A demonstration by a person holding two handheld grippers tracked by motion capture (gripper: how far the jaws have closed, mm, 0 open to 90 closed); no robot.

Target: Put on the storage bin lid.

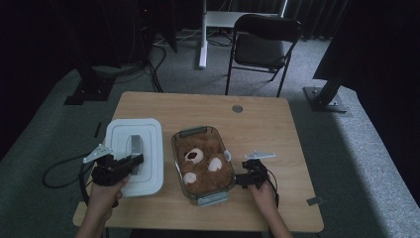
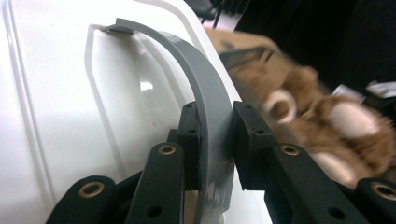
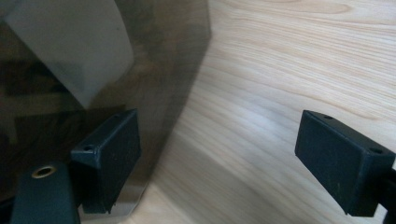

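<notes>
Lid [image 1: 134,154] first, white and flat on the worktop [image 1: 277,129] at the left, just beside the container; its grey strap handle [image 2: 205,93] arches up along the lid's long axis, running away from the person; the left tongs [image 1: 133,161] are clamped on the near part of that strap, a black jaw pressed against each side of it in the left gripper view; so the lid is already in the left hand, and its target lies to the right. Next along, the clear container [image 1: 203,166] holds a brown plush toy [image 1: 200,161] with pale patches, its long side roughly parallel to the lid's. At the container's near right corner sit the right tongs [image 1: 241,179], jaws spread wide, nothing between them, one jaw by the tinted wall [image 3: 154,84]; likely placed to steady the container while the lid travels across.
</notes>
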